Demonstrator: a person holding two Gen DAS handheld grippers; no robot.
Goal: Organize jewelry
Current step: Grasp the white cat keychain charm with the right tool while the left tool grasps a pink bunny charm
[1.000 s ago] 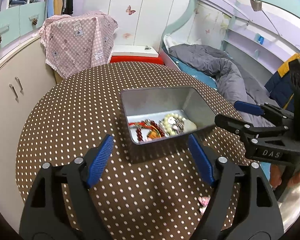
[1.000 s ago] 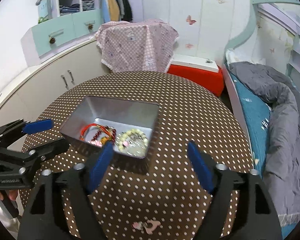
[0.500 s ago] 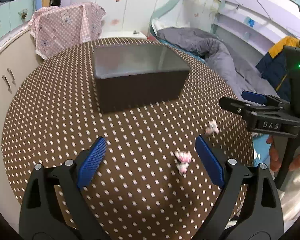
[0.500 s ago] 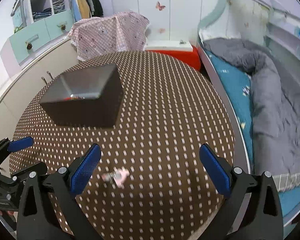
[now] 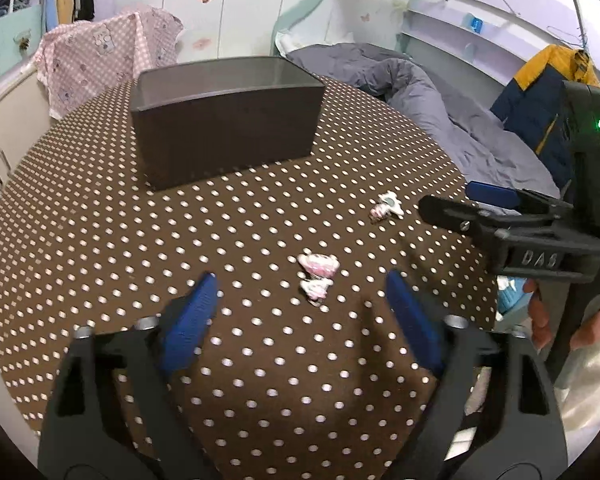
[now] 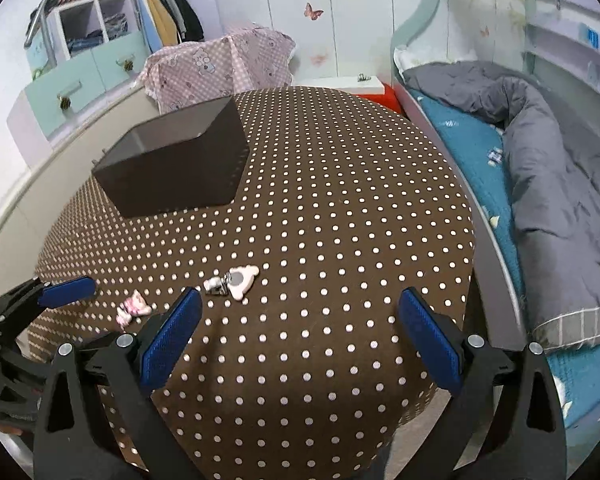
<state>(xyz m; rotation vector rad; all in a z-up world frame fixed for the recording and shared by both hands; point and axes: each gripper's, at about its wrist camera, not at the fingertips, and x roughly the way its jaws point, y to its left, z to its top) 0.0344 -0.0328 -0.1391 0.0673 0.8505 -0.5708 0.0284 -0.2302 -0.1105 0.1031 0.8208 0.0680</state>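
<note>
A dark box (image 5: 224, 120) (image 6: 176, 164) stands on the far side of the dotted brown table (image 5: 100, 240) (image 6: 340, 200); its inside is hidden. A pink clip (image 5: 318, 274) (image 6: 132, 308) lies on the cloth just ahead of my left gripper (image 5: 300, 300) (image 6: 48, 304). Its jaws are closing, and the blue pads touch nothing. A white and pink clip (image 5: 388, 206) (image 6: 236, 280) lies ahead and left of my right gripper (image 6: 300, 312) (image 5: 460, 200), which is wide open and holds nothing.
A bed with a grey quilt (image 6: 540, 152) runs along the table's right side. A pink checked cloth (image 5: 108, 56) covers something behind the box. Cabinets (image 6: 80, 76) stand at the left. A hand (image 5: 548, 316) holds the right gripper at the table's near right edge.
Both views have pulled back from the box and sunk toward the near part of the table. The beads inside the box are out of sight and two clips have appeared. The left jaws have narrowed.
</note>
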